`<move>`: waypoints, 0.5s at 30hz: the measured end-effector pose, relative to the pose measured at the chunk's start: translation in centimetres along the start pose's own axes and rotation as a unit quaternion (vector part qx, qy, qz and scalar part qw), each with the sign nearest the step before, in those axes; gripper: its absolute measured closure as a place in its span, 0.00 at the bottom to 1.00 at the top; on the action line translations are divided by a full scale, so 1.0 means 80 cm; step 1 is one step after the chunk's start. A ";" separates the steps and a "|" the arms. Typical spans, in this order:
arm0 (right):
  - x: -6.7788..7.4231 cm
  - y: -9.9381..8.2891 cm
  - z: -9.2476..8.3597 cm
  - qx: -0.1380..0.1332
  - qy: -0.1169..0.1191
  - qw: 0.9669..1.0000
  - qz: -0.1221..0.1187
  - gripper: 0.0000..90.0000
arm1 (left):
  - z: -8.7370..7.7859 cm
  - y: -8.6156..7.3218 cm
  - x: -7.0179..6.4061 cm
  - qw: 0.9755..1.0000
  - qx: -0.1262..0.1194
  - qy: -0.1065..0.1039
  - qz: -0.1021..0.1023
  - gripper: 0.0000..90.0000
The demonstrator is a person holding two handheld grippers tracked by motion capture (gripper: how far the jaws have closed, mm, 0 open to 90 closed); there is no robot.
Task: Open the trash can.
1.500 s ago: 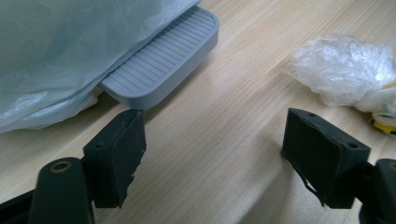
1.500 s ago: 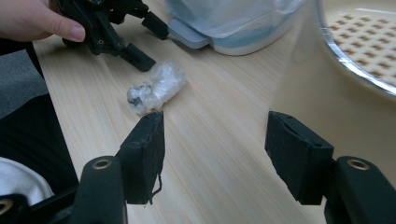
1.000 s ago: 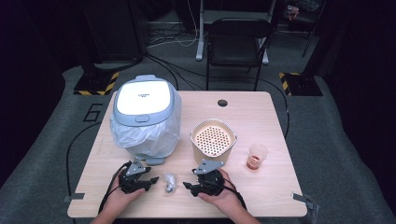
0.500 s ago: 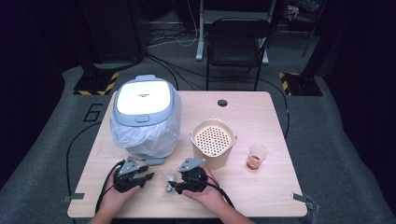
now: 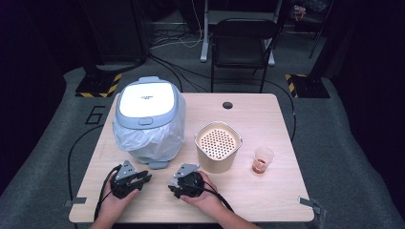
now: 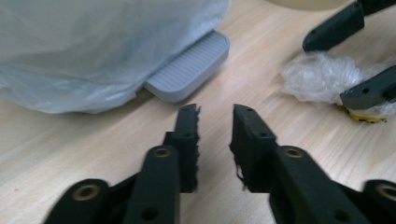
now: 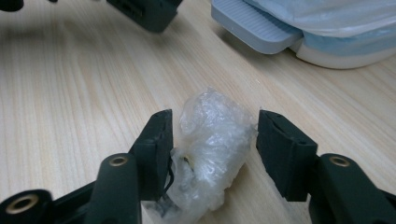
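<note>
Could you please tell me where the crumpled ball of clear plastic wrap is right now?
In the right gripper view, the plastic wrap ball lies on the table between the right gripper's jaws, near the bin's grey pedal.

Your left gripper [image 5: 143, 179] rests low at the near edge, jaws just closing, narrow gap, nothing between them. Your right gripper [image 7: 212, 140], beside it, has been closing too, its jaws apart, hand [image 5: 203, 198] behind it.
</note>
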State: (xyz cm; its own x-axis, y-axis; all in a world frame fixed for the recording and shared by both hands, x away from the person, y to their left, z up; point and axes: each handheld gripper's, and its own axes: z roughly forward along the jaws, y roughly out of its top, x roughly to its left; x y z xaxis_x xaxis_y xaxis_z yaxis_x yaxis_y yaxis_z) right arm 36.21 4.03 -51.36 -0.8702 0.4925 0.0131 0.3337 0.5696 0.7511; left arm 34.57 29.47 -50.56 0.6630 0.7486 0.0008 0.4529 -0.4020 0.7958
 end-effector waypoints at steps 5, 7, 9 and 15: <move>-0.005 -0.007 -0.010 0.015 0.000 1.000 -0.001 0.60 | 0.005 0.014 -0.007 1.000 -0.008 0.005 0.012 0.92; -0.008 -0.009 -0.016 0.022 -0.005 1.000 -0.009 0.61 | 0.010 0.022 -0.015 1.000 -0.015 0.014 0.023 0.96; -0.010 -0.011 -0.022 0.032 -0.007 0.999 -0.012 0.62 | 0.014 0.029 -0.022 0.999 -0.010 0.027 0.045 1.00; -0.006 -0.017 -0.031 0.043 -0.010 0.999 -0.022 0.65 | 0.035 0.043 -0.031 0.993 0.018 0.073 0.092 1.00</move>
State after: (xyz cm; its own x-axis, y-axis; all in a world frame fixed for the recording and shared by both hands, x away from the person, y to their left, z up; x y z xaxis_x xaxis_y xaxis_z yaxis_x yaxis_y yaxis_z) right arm 35.27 1.43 -50.74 -0.8779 0.4778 -0.0319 0.3263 0.6455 0.6905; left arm 36.16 24.72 -49.52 0.6451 0.7273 0.2344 0.3541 -0.5563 0.7518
